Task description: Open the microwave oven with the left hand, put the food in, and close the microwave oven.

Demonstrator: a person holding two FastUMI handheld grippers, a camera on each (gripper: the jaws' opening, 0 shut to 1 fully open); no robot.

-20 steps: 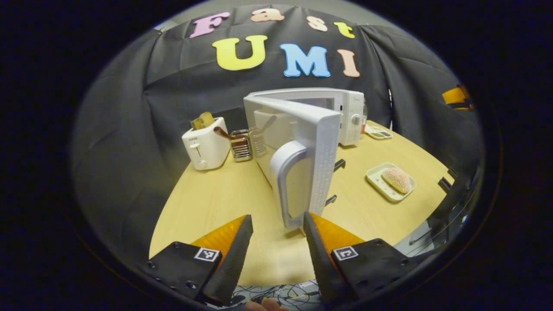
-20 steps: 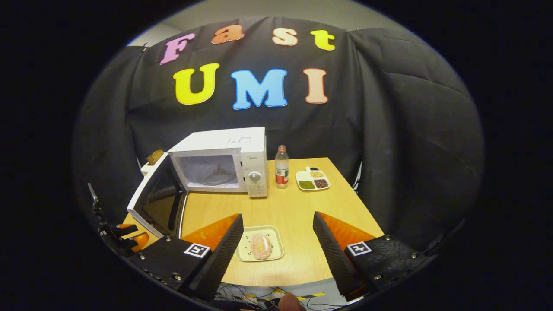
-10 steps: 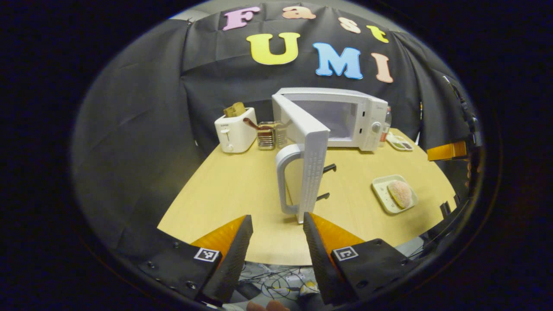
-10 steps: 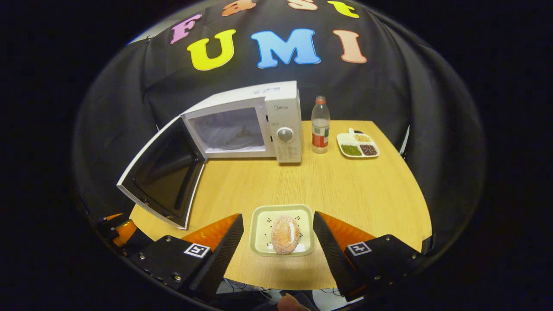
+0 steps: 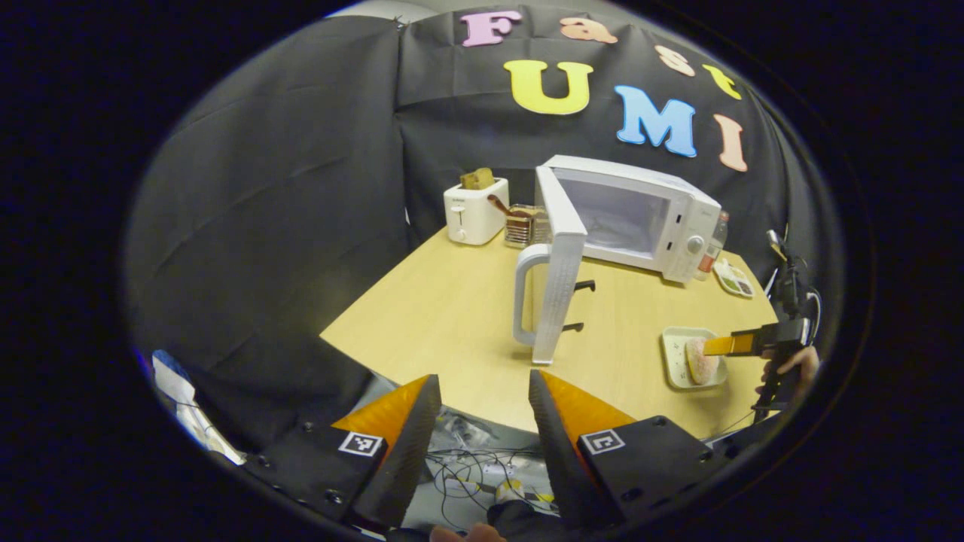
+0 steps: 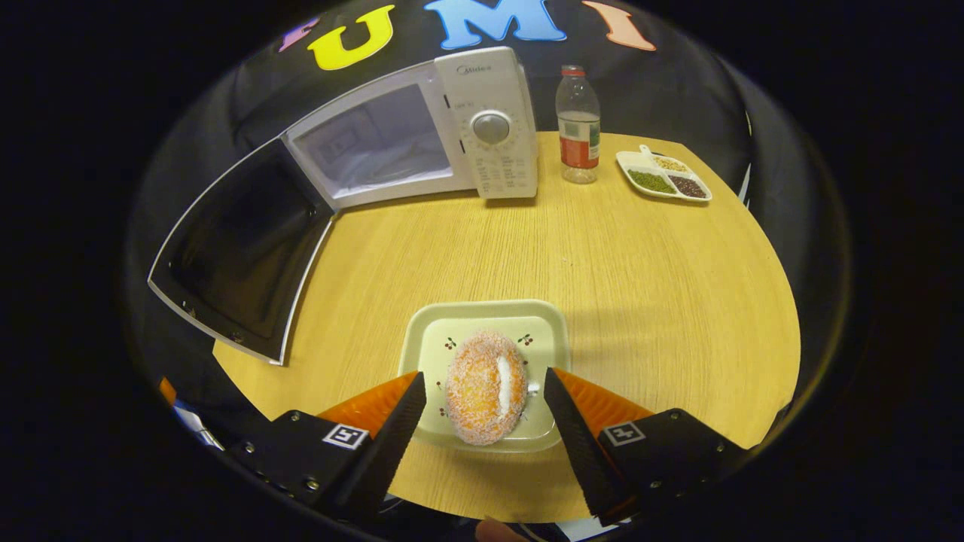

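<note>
Jaws of right gripper stand apart, flanking the sugar-coated orange bun on its pale square plate; left gripper likewise apart, clear of the wooden tabletop. White "Midea" microwave oven stands open behind the plate.

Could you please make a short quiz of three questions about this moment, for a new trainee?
1. True or false: the microwave door is closed.
2. What lies between the fingers of the right gripper? A) the bottle B) the pastry on the small tray C) the toaster
3. Fill in: the divided dish of grains stands to the ____ of the bottle in the right gripper view.

Key:
1. False; the door stands wide open.
2. B; the fingers flank the pastry but do not press on it yet.
3. Right.
</note>
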